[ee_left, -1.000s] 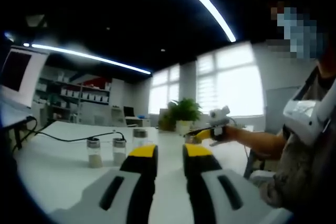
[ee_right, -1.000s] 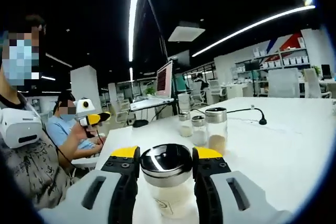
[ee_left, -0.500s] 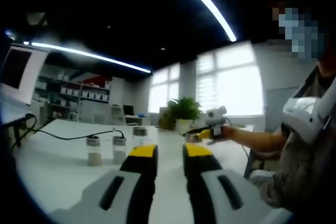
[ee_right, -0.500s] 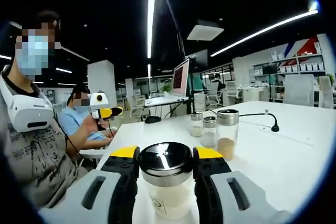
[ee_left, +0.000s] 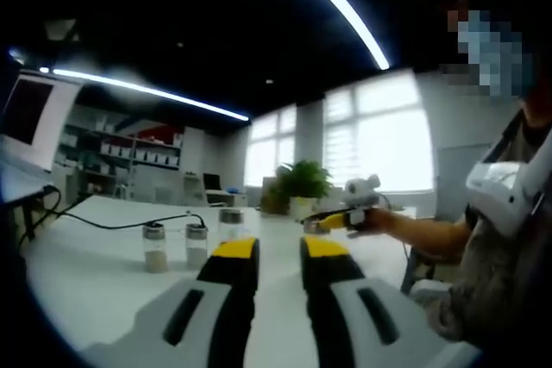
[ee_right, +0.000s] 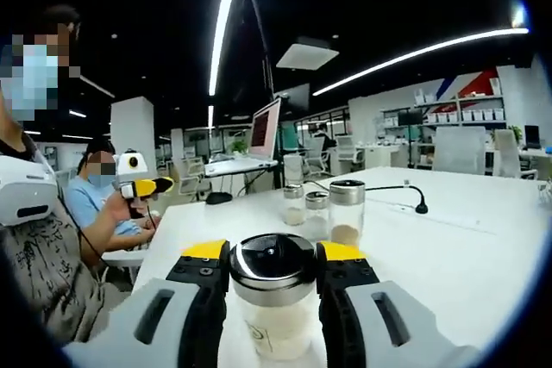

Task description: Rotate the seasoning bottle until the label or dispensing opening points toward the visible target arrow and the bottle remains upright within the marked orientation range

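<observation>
Right gripper view: right hand-held gripper (ee_right: 273, 266) clamped seasoning bottle (ee_right: 274, 299) on worktop (ee_right: 448, 247); label probably faced camera. Left hand-held gripper (ee_left: 279, 252) released. Risk: fast twist tipping bottle.

Right gripper (ee_right: 272, 258) clamps something between its jaws; left gripper (ee_left: 279, 252) hovers, jaws slightly parted

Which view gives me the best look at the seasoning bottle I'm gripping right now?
The right gripper view: the seasoning bottle sits close between the right hand-held gripper jaws, with its shiny lid and pale contents clear. In the left gripper view, that hand-held gripper is small and distant, and I cannot make out the bottle.
</observation>
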The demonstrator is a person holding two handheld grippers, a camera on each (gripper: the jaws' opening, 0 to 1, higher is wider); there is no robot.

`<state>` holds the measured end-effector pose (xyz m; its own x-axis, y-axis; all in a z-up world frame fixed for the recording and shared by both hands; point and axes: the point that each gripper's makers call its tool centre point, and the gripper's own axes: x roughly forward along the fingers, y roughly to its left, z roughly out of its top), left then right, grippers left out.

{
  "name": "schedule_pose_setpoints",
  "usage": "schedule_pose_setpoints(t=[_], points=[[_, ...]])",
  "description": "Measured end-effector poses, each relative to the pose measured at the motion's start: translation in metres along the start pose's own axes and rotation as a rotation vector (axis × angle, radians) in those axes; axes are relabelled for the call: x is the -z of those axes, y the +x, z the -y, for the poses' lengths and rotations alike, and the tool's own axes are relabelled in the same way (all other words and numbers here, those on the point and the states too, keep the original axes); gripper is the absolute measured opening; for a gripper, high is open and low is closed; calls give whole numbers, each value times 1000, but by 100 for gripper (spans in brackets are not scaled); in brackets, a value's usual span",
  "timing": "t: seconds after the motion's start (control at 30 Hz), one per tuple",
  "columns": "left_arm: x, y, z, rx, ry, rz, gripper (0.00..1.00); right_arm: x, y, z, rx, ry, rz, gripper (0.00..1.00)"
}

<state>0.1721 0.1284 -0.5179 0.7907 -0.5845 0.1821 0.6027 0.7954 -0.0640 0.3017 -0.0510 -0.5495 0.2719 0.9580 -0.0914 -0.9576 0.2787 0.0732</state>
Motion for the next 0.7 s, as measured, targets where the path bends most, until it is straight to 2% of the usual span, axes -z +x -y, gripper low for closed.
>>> schedule_pose_setpoints(t=[0.43, 0.53, 0.7], points=[[0, 1, 2, -1, 0, 4, 20, -1, -4, 3, 229, 23, 24, 39], [0, 2, 2, 3, -1, 2, 20, -1, -4, 4, 264, 35, 35, 39], [-2, 0, 2, 2, 4, 5, 20, -1, -4, 6, 274, 38, 42, 40]])
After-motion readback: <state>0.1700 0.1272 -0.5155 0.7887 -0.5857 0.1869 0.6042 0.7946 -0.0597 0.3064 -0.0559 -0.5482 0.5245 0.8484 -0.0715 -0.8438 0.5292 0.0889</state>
